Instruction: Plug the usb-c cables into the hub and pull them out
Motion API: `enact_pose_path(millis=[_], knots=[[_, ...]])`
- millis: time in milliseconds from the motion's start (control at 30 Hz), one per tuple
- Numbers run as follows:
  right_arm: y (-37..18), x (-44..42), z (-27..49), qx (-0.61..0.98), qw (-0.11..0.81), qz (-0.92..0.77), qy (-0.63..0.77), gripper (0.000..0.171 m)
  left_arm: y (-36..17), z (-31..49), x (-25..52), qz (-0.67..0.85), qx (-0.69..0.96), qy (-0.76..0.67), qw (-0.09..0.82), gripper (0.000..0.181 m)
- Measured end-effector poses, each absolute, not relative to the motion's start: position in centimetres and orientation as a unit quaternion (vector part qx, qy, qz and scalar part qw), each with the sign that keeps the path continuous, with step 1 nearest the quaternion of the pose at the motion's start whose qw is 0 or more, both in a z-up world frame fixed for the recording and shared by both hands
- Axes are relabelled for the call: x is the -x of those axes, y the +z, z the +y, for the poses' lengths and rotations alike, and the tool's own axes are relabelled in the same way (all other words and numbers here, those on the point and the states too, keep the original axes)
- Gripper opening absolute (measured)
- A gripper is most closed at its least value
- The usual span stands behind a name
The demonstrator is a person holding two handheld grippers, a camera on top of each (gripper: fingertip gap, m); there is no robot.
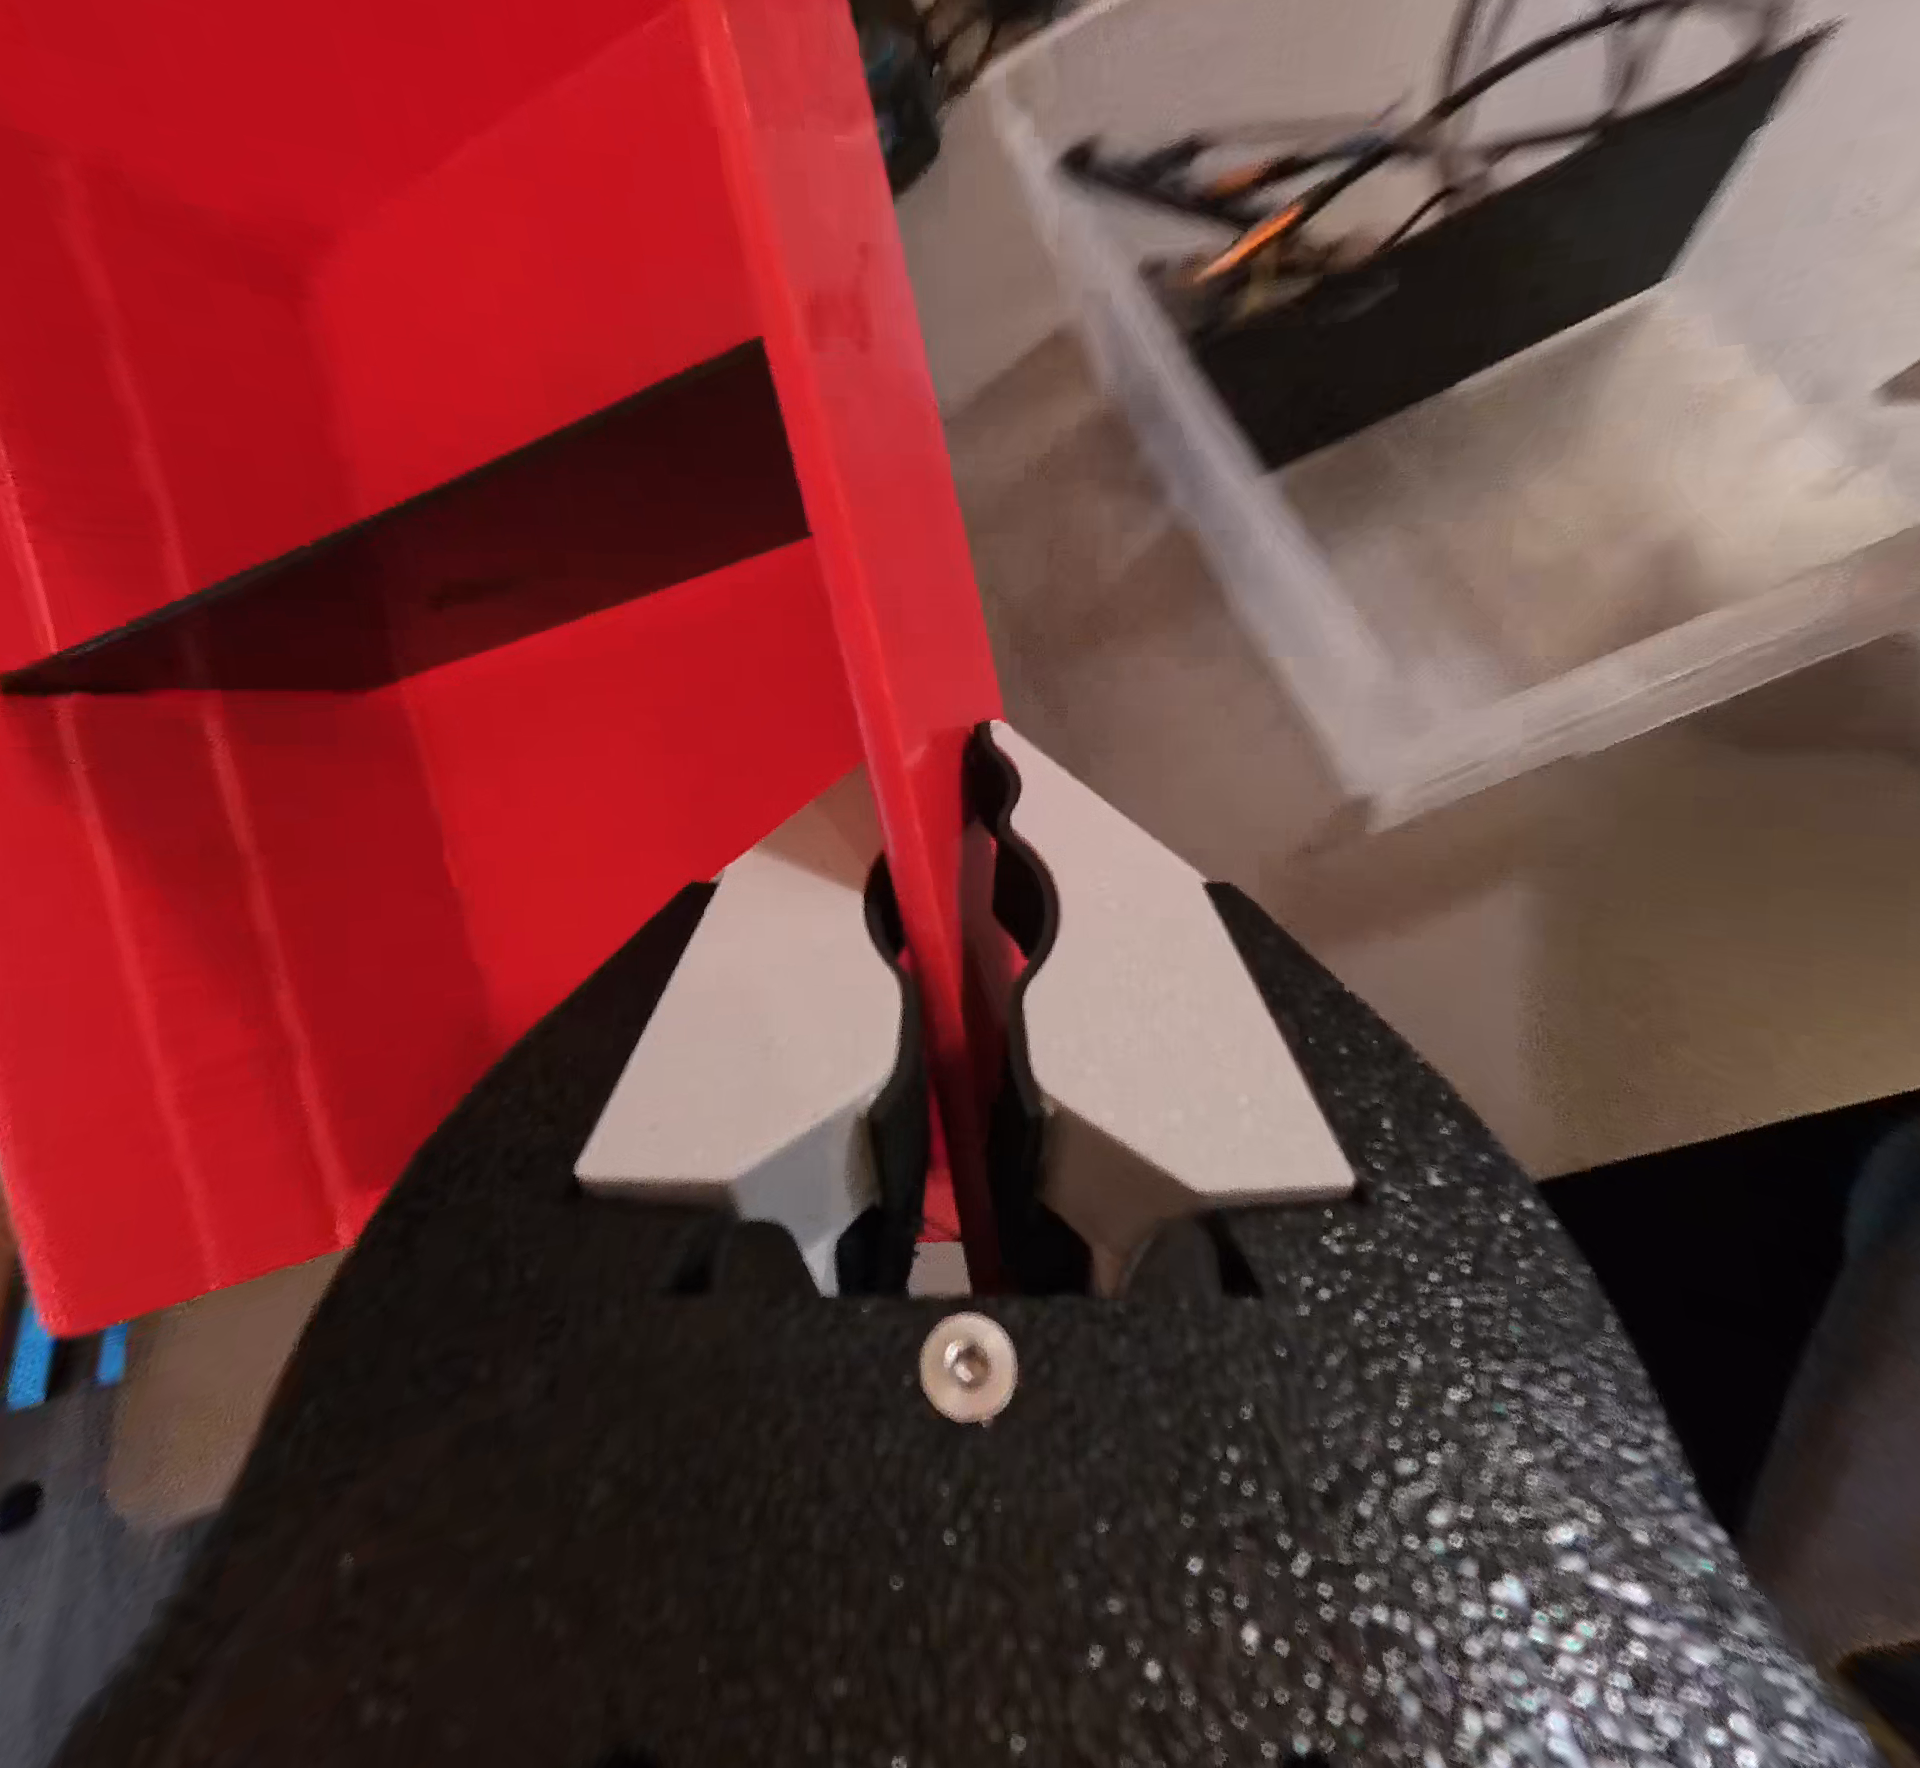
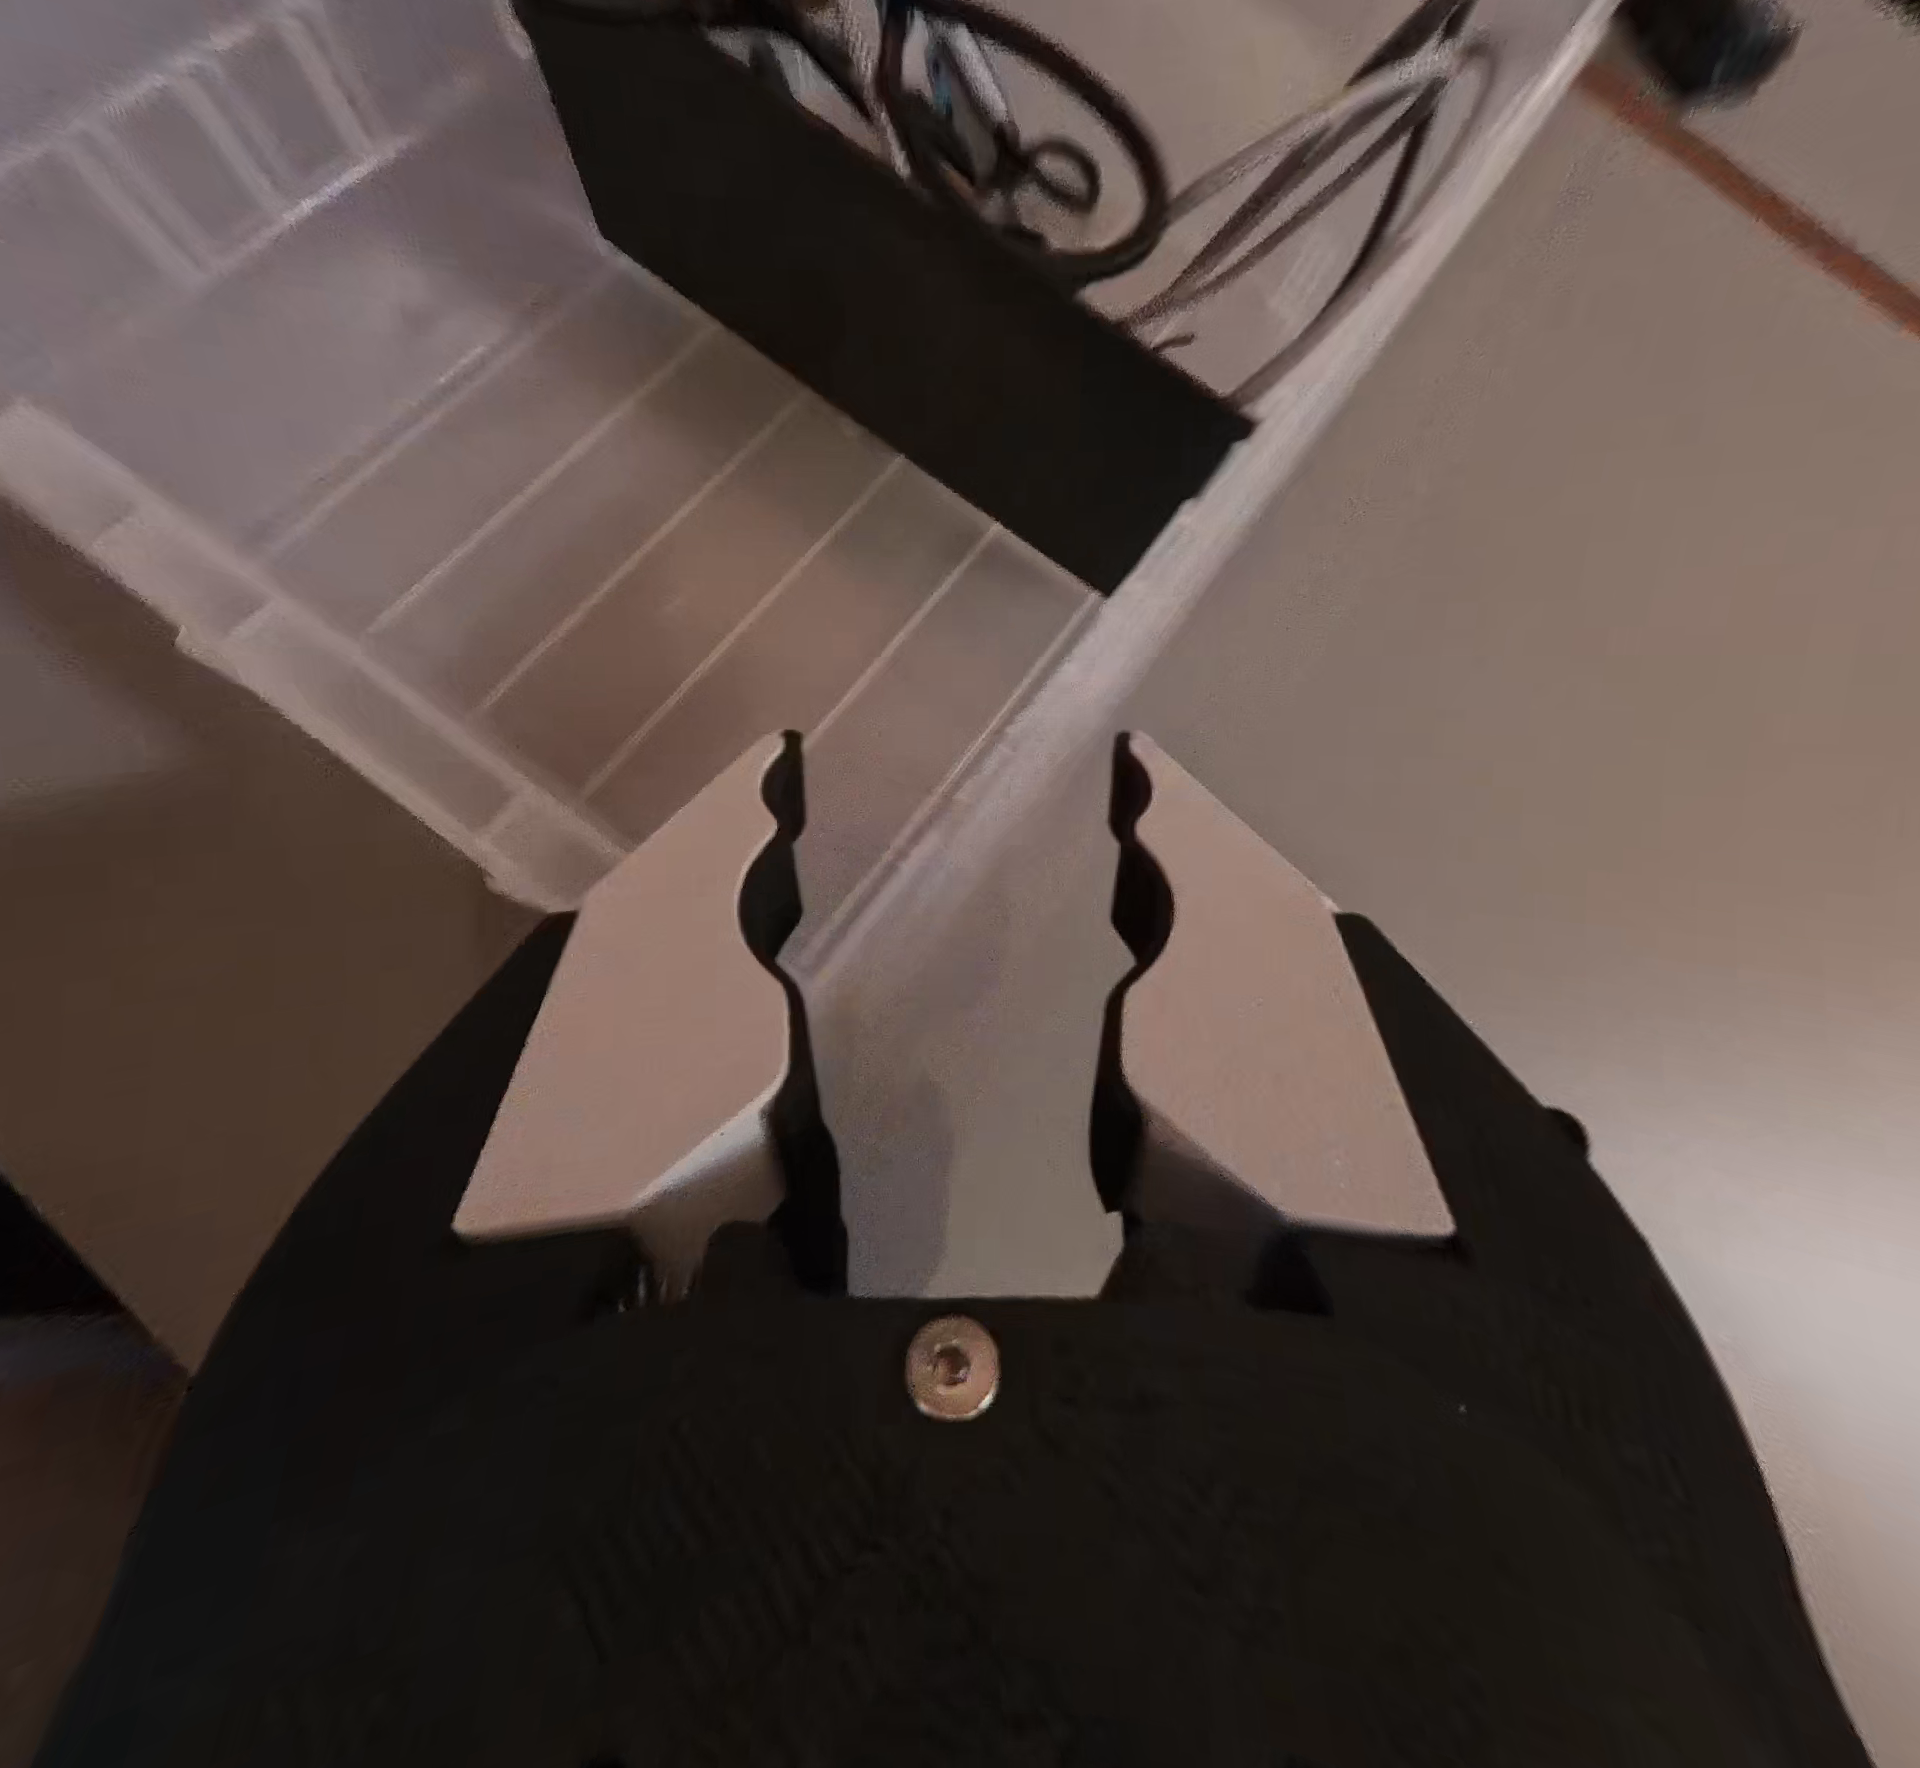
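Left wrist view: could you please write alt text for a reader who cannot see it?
The left gripper is shut on the wall of a red bin with a black divider. Beyond it, blurred, a clear bin holds tangled cables.

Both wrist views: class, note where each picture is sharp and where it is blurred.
Left wrist view: the left gripper and the red bin wall it clamps are sharp; the clear tray and cables behind smear with motion blur. Right wrist view: the open right gripper is crisp; the clear tray and cables are blurred.
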State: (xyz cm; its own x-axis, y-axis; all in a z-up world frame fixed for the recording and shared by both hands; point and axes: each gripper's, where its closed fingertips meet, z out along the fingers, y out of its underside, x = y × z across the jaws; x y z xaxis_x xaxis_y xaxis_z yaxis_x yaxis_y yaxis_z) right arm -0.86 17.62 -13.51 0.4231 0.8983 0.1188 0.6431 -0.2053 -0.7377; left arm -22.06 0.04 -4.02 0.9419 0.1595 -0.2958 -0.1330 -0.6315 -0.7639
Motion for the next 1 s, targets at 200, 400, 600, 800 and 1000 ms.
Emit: enact_pose_path(millis=[200, 400, 600, 800, 1000], knots=[[-5.0, -3.6, 18.7, 0.702, 0.514, -0.43, 0.241, 0.085, 2.0, 6.9, 13.6, 0.14, 0.846, 0.138, 0.495, 0.003], [0.1, -21.6, 25.3, 0.701, 0.677, -0.215, 0.064, 0.085, 3.4, 15.2, -0.8, 0.33, 0.804, 0.043, 0.493, 0.004], [-0.4, -33.1, 26.7, 0.736, 0.67, -0.093, -0.022, 0.084, -2.5, 21.0, -13.4, 0.448, 0.795, -0.039, 0.408, 0.004], [-3.6, -35.1, 27.1, 0.765, 0.639, -0.076, -0.008, 0.083, -10.0, 23.6, -18.3, 0.472, 0.82, -0.045, 0.321, 0.005], [-5.1, -32.9, 27.4, 0.769, 0.629, -0.111, 0.027, 0.084, -14.0, 24.7, -17.9, 0.465, 0.827, 0.001, 0.315, 0.005]])
